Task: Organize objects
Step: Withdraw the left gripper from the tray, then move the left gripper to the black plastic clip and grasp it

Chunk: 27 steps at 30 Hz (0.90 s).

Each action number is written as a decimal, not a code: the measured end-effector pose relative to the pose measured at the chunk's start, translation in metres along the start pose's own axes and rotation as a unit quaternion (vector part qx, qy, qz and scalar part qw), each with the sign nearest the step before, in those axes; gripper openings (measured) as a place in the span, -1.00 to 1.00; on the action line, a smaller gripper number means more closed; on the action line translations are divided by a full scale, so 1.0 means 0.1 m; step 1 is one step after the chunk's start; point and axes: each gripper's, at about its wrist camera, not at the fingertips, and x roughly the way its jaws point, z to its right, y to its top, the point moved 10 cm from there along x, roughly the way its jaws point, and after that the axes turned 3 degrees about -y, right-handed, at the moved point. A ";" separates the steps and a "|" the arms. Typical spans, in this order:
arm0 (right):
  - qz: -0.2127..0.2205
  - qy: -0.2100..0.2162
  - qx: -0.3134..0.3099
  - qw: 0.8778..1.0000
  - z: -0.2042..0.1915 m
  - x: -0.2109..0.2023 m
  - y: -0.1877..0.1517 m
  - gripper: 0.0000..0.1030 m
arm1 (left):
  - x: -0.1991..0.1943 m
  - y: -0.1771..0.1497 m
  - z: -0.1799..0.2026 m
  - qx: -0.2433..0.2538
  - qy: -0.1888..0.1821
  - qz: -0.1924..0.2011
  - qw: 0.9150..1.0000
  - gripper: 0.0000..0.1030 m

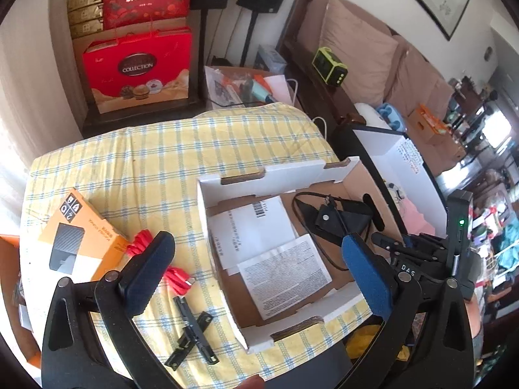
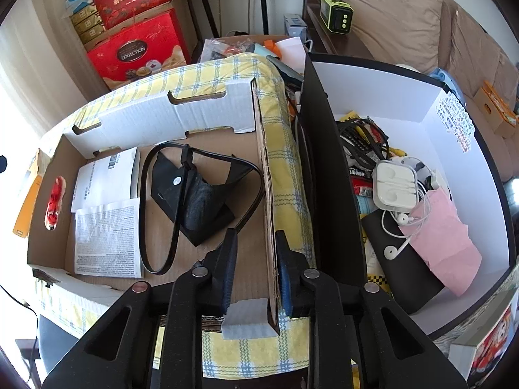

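A shallow cardboard tray [image 1: 259,175] sits on the yellow checked cloth; it holds paper leaflets [image 1: 285,275] and a black strapped pouch [image 1: 337,217]. My left gripper [image 1: 256,265] is open and empty, hovering over the tray's near left side. Left of the tray lie an orange box [image 1: 81,243], a red cable [image 1: 175,278] and black clips [image 1: 194,337]. My right gripper [image 2: 258,272] is shut on the tray's right wall [image 2: 267,194]; the pouch [image 2: 191,201] and leaflets [image 2: 107,233] lie inside.
A black-and-white bin [image 2: 327,175] right of the tray holds cables, a white earphone case [image 2: 394,184] and a pink bag [image 2: 447,243]. Red gift boxes [image 1: 139,68] stand on a shelf behind. A sofa [image 1: 366,52] with a green device is at the back right.
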 end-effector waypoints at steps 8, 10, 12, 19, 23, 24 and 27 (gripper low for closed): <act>0.000 0.002 0.007 1.000 0.06 0.00 -0.01 -0.92 | -0.13 -0.18 -0.53 -0.021 0.022 0.000 1.000 0.97; -0.002 0.002 0.008 1.000 0.08 0.01 -0.01 -0.93 | -0.13 -0.24 -0.66 -0.032 0.023 -0.003 0.999 0.93; -0.001 0.003 0.007 1.000 0.09 0.01 -0.01 -0.94 | -0.12 -0.30 -0.76 -0.044 0.020 -0.006 0.999 0.91; 0.007 -0.008 -0.002 1.000 0.08 0.01 -0.02 -0.95 | -0.01 -0.55 -0.97 -0.057 0.024 -0.026 0.998 0.88; 0.007 -0.007 -0.001 1.000 0.08 0.01 -0.02 -0.95 | 0.12 -0.68 -0.98 -0.061 0.021 -0.043 0.997 0.71; 0.006 -0.007 -0.001 1.000 0.07 0.01 -0.03 -0.95 | 0.15 -0.71 -0.99 -0.062 0.022 -0.046 0.997 0.67; 0.006 -0.007 -0.001 1.000 0.08 0.01 -0.02 -0.95 | 0.27 -0.73 -1.00 -0.075 0.017 -0.056 0.995 0.56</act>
